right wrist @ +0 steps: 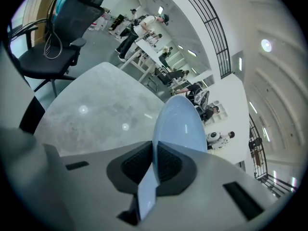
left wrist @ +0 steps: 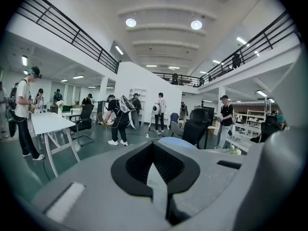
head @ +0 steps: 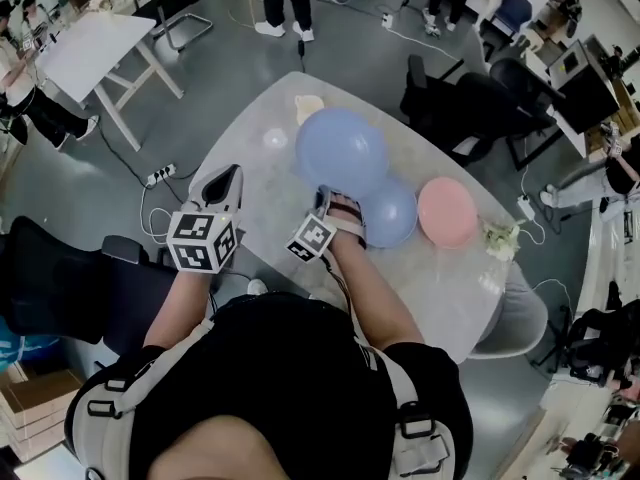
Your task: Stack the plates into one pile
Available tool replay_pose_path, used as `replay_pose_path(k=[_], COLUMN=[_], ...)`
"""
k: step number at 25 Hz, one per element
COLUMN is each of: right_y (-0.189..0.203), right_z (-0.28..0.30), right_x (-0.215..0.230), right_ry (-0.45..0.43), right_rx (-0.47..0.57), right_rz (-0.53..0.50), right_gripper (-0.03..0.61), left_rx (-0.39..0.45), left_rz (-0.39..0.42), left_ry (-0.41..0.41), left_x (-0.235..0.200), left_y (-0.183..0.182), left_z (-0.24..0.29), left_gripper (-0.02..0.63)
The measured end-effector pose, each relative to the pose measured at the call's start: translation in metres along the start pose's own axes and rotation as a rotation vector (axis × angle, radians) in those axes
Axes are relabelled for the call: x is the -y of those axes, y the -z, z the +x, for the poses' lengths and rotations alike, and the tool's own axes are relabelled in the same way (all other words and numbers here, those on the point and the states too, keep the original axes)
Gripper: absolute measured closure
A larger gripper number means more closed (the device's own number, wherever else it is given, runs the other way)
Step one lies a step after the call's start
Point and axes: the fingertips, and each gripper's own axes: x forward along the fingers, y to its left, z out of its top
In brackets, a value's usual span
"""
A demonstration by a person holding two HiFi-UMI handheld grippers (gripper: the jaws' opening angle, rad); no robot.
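Note:
My right gripper [head: 324, 200] is shut on the near rim of a large light-blue plate [head: 340, 148] and holds it above the pale round table [head: 250, 168]. In the right gripper view this plate [right wrist: 178, 124] stands edge-on between the jaws of the right gripper [right wrist: 154, 146]. A smaller blue plate [head: 392, 215] lies on the table just right of that gripper, partly under the raised plate. A pink plate [head: 447, 211] lies further right. My left gripper [head: 228, 183] hovers at the table's left side, shut and empty [left wrist: 153, 146]; the blue plate [left wrist: 179, 142] shows beyond it.
A small yellowish object [head: 309, 106] lies at the table's far edge and a white crumpled thing [head: 500, 238] at its right edge. Black office chairs [head: 455, 103] stand behind the table. A white trestle table [head: 95, 48] and several people are at the back.

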Motion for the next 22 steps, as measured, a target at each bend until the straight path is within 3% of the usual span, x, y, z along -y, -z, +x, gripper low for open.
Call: replay_pose_path(k=[6, 13, 22], right_y=[0.067, 0.140, 0.170], right_z=[-0.002, -0.009, -0.007], right_x=[0.016, -0.006, -0.052], right_ry=[0.055, 0.050, -0.016], right_rx=[-0.123, -0.263, -0.330], right_rz=[0.086, 0.166, 0.220], right_gripper=[0.555, 0.555, 0.555], left_rx=[-0.021, -0.047, -0.075], left_rz=[0.013, 0.053, 0.100], left_ry=[0.104, 0.223, 0.282], left_x=[0.035, 0.079, 0.106], left_y=[0.003, 0.006, 0.010], left_z=[0.029, 0.054, 0.064], left_gripper=[0.611, 0.611, 0.610])
